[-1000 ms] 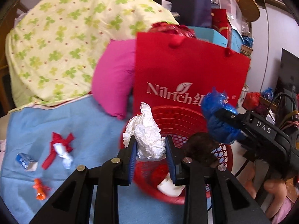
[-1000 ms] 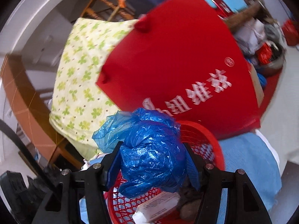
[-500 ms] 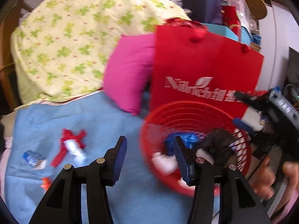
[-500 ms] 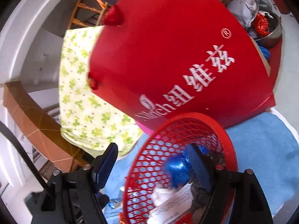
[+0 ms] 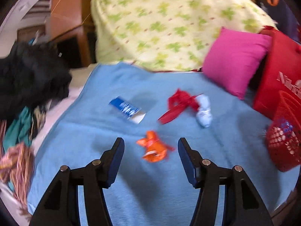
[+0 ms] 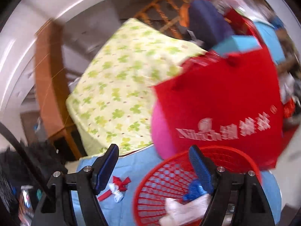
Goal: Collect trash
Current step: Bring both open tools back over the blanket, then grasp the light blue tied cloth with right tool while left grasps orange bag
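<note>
My left gripper (image 5: 151, 143) hangs over the blue blanket (image 5: 94, 131), its jaws opening. A crumpled orange wrapper (image 5: 153, 147) lies on the blanket between the fingertips, untouched. Beyond it lie a blue and white packet (image 5: 128, 110) and a red ribbon tied round a white wad (image 5: 190, 106). The red mesh basket (image 5: 282, 143) stands at the right edge. My right gripper (image 6: 154, 151) is open and empty above the basket's near rim (image 6: 150, 175). Inside the basket lie a blue plastic bag (image 6: 193, 190) and white tissue (image 6: 180, 211). The ribbon wad (image 6: 118, 188) shows left of it.
A pink cushion (image 5: 235, 60) and a red paper bag (image 5: 280, 73) stand behind the basket. A clover-print quilt (image 5: 169, 22) is piled at the back. Dark fluffy cloth (image 5: 28, 79) and mixed fabrics (image 5: 17, 150) lie off the blanket's left edge.
Both grippers let their loads fall into the basket, the tissue from the left and the blue bag from the right. The left gripper swung left and down over the orange wrapper; the right rolled and rose.
</note>
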